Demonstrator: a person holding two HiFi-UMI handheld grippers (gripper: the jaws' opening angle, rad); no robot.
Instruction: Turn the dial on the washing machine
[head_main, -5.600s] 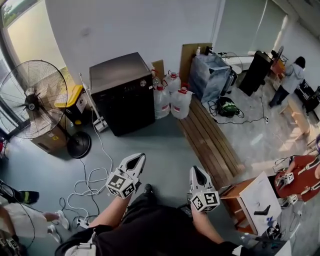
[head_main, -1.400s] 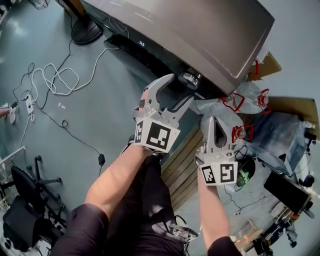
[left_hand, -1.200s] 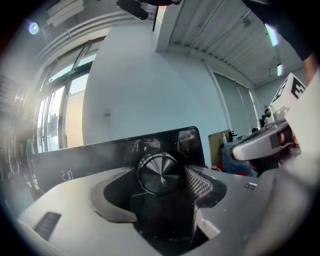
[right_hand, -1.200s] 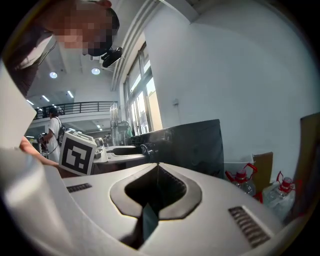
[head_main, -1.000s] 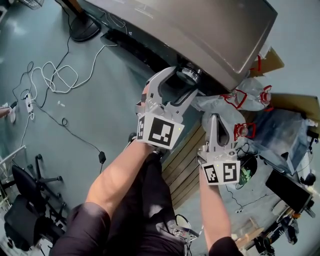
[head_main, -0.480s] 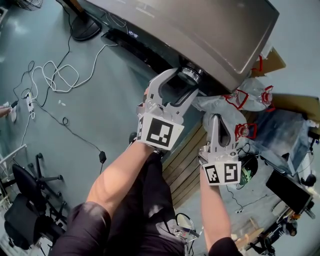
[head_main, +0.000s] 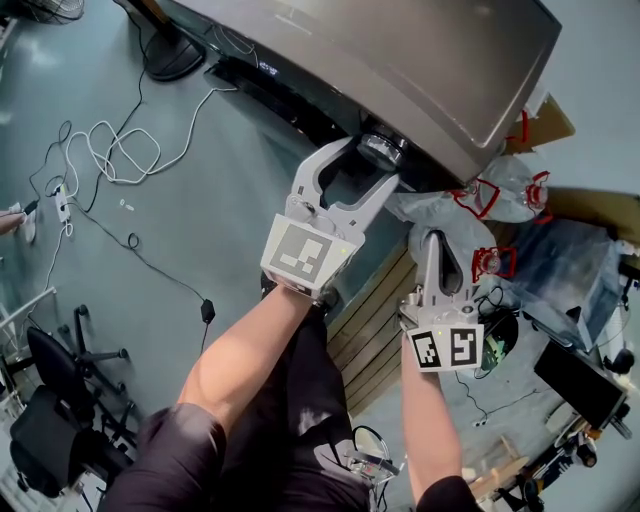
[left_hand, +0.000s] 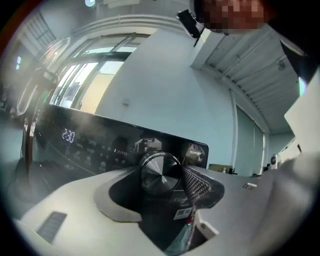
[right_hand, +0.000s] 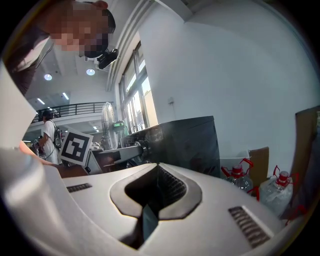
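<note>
The left gripper (head_main: 367, 162), whose jaws have just been closing, clamps the round brushed-metal dial (left_hand: 160, 172) on the near face of the dark grey washing machine (head_main: 420, 70), right of the lit display (left_hand: 68, 135); the right gripper (head_main: 437, 245) hangs closed, empty. Turning looks under way: next, roll the wrist without slipping

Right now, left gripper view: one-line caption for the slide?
Left gripper, jaws just closing, clasps the washing machine's silver dial; ribbed pad on its right edge, lit display behind.
</note>
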